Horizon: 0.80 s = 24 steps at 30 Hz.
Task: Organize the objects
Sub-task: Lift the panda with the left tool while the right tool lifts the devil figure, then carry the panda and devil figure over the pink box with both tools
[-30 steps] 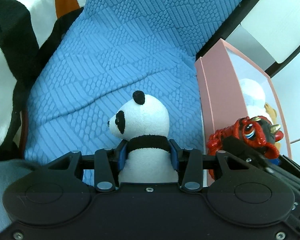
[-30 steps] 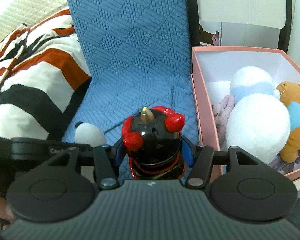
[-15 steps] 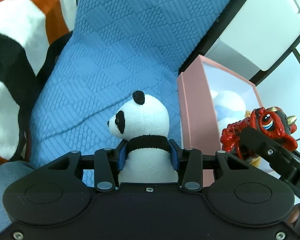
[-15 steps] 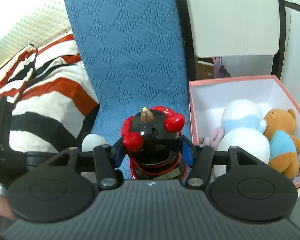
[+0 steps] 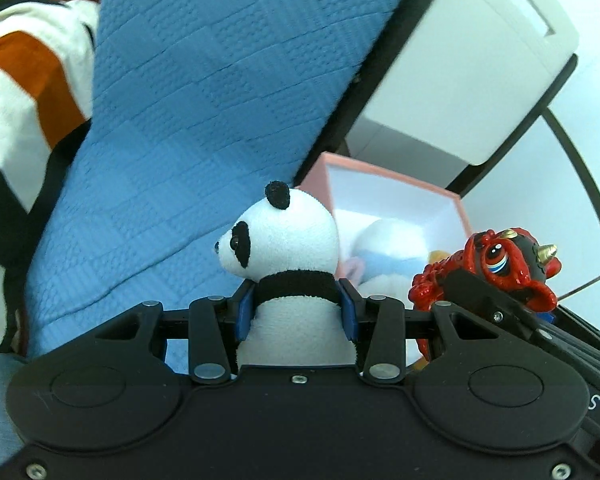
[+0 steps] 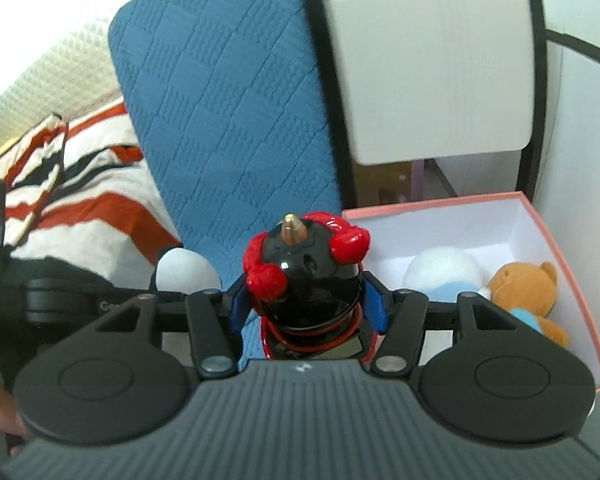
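My left gripper [image 5: 296, 312] is shut on a plush panda [image 5: 288, 240], held upright above the blue quilt. My right gripper [image 6: 306, 308] is shut on a glossy red and black horned figurine [image 6: 306, 272]; the figurine also shows in the left wrist view [image 5: 496, 264], to the right of the panda. A pink box [image 6: 556, 248] with a white inside stands to the right on the floor beside the bed and also shows in the left wrist view [image 5: 392, 178]. It holds a white and blue plush [image 6: 444, 272] and a brown teddy bear [image 6: 524, 284].
A blue quilted cover [image 5: 204, 92] lies over the bed. A white blanket with orange and black stripes [image 6: 80, 208] lies to the left. A white cabinet [image 6: 428, 60] stands behind the box, framed by black bars.
Both grippers have risen with their toys still held. The pink box and quilt now sit lower and farther away in both views, and more of the cabinet shows.
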Tool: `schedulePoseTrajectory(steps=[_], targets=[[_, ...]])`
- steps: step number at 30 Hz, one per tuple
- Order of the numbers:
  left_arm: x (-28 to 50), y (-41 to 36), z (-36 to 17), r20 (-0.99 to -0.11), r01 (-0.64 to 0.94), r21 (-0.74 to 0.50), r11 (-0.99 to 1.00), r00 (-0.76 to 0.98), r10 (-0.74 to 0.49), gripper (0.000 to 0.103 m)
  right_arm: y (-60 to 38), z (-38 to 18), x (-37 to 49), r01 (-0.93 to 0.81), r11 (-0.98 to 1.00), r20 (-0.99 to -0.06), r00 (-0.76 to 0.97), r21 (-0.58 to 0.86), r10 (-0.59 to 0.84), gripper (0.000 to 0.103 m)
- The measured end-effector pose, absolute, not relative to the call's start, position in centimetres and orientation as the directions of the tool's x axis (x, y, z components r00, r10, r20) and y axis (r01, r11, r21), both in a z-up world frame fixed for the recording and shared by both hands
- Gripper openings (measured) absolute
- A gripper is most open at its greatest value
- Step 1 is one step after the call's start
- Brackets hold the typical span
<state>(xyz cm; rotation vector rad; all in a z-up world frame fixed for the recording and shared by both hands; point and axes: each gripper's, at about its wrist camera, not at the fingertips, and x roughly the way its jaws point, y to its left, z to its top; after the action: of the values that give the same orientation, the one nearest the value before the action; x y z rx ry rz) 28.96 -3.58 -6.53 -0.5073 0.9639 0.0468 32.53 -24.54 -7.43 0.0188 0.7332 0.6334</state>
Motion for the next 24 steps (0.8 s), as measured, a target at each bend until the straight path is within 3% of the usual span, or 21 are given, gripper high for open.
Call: schedulePoseTrajectory(steps=[14,24], targets=[[33.8,-11.3,-2.2,-0.748,-0.168,-0.393,0.904,0.630,-0.208,0.040,-31.5,-5.3,36.8,-0.494,0.838,-0.570,0.629,0.233,0.529,0.059],[36.3,-16.5,-5.8,-0.784,-0.140,-0.392,0.909,0.569,-0.250,0.040,-35.9,-9.4,39.1,-0.413,0.882,-0.643,0.616,0.228,0.455,0.059]])
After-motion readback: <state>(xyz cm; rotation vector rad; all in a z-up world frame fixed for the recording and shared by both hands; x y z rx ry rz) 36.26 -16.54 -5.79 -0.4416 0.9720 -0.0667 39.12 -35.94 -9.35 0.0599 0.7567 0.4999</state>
